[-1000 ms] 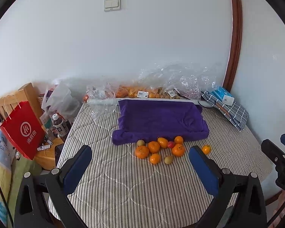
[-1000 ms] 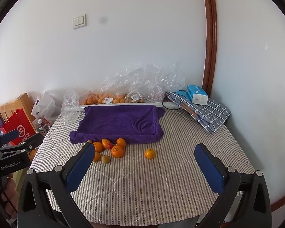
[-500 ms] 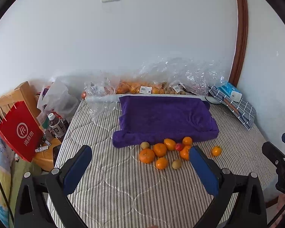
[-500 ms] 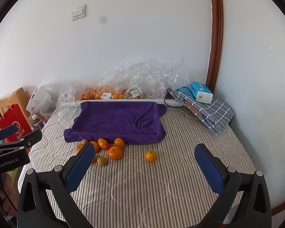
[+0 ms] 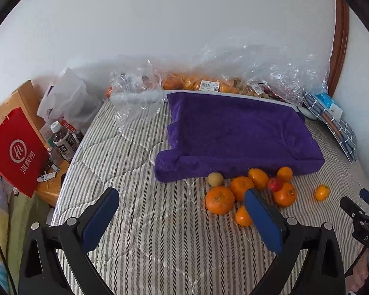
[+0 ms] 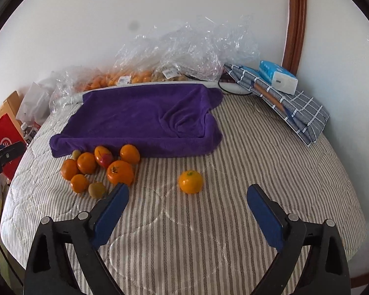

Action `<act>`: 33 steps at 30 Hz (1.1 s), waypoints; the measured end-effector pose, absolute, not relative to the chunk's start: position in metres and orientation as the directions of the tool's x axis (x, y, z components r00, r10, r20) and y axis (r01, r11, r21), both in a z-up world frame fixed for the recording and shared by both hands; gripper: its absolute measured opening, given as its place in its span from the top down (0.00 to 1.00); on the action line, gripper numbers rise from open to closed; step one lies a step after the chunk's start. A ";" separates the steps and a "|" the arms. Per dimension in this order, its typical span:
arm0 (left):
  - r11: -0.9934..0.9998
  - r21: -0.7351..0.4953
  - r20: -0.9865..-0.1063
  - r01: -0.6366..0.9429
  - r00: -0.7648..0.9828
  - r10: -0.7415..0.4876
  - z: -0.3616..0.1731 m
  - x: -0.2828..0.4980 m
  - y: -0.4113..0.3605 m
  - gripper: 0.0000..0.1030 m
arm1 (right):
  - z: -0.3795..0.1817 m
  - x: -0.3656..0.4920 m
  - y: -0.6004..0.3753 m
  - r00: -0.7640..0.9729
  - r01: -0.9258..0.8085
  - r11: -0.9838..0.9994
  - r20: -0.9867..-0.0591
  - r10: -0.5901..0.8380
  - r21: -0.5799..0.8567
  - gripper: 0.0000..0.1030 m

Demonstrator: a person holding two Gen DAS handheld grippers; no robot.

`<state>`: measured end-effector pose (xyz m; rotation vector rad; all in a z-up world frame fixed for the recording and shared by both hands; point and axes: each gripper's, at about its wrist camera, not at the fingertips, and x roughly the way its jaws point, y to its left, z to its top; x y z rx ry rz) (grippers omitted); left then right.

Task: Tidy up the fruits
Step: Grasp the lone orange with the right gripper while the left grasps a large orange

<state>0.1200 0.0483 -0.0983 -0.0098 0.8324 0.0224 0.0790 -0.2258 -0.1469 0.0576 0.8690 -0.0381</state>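
A pile of oranges (image 5: 243,191) with a small red fruit (image 5: 274,184) and two yellow-green ones lies on the striped cover, in front of a purple towel (image 5: 233,132) draped over a tray shape. One orange (image 6: 191,182) lies apart to the right. My left gripper (image 5: 182,218) is open over bare cover; its right finger (image 5: 263,223) hides part of the pile's near edge. My right gripper (image 6: 187,215) is wide, its jaws closing, with the lone orange just beyond the fingertips and nothing between the pads. The pile (image 6: 98,167) is ahead of its left finger.
Clear plastic bags of fruit (image 6: 184,56) line the wall behind the towel. A folded checked cloth (image 6: 295,108) with a tissue pack (image 6: 278,76) sits at the back right. Left of the bed edge are a red paper bag (image 5: 17,152), a water bottle (image 5: 61,140) and a wooden stand.
Both grippers have come down and forward, so the fruit looks larger and nearer. The right gripper's fingers stand a little closer together than before.
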 end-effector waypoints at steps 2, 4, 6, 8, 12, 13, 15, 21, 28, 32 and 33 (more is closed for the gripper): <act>0.999 -0.022 -0.761 -0.034 0.649 0.006 -0.112 0.127 0.056 0.01 | -0.163 0.087 -0.227 0.633 0.054 0.998 -0.774 -0.009 0.032 0.22; 0.999 -0.043 -0.774 -0.030 0.633 -0.014 -0.125 0.132 0.060 0.02 | -0.181 0.096 -0.229 0.611 0.047 0.998 -0.792 -0.006 0.028 0.30; 0.999 -0.039 -0.783 -0.028 0.622 -0.013 -0.137 0.135 0.063 0.04 | -0.197 0.105 -0.233 0.588 0.056 0.997 -0.809 0.004 0.046 0.39; 0.999 -0.048 -0.783 -0.008 0.621 -0.032 -0.147 0.138 0.063 0.10 | -0.209 0.112 -0.238 0.571 0.072 0.995 -0.821 0.018 0.071 0.48; 0.994 -0.092 -0.793 0.060 0.600 -0.109 -0.160 0.143 0.057 0.16 | -0.218 0.118 -0.243 0.592 0.080 0.992 -0.805 0.033 0.099 0.50; 0.991 -0.111 -0.792 0.074 0.596 -0.134 -0.162 0.145 0.055 0.16 | -0.218 0.119 -0.242 0.597 0.072 0.993 -0.801 0.034 0.096 0.50; 0.983 -0.150 -0.793 0.103 0.582 -0.182 -0.167 0.149 0.049 0.16 | -0.220 0.123 -0.240 0.598 0.060 0.994 -0.801 0.035 0.089 0.50; 0.976 -0.172 -0.806 0.131 0.551 -0.216 -0.181 0.166 0.033 0.32 | -0.221 0.131 -0.234 0.595 0.037 0.997 -0.803 0.033 0.068 0.51; 0.947 -0.271 -0.786 0.170 0.529 -0.320 -0.186 0.171 0.031 0.61 | -0.220 0.128 -0.236 0.603 0.008 0.993 -0.793 0.091 0.120 0.67; 0.945 -0.278 -0.784 0.171 0.528 -0.326 -0.184 0.169 0.032 0.61 | -0.216 0.122 -0.234 0.624 0.001 0.992 -0.776 0.095 0.122 0.67; 0.945 -0.280 -0.781 0.169 0.532 -0.326 -0.182 0.167 0.034 0.61 | -0.213 0.120 -0.234 0.629 -0.002 0.993 -0.772 0.095 0.121 0.67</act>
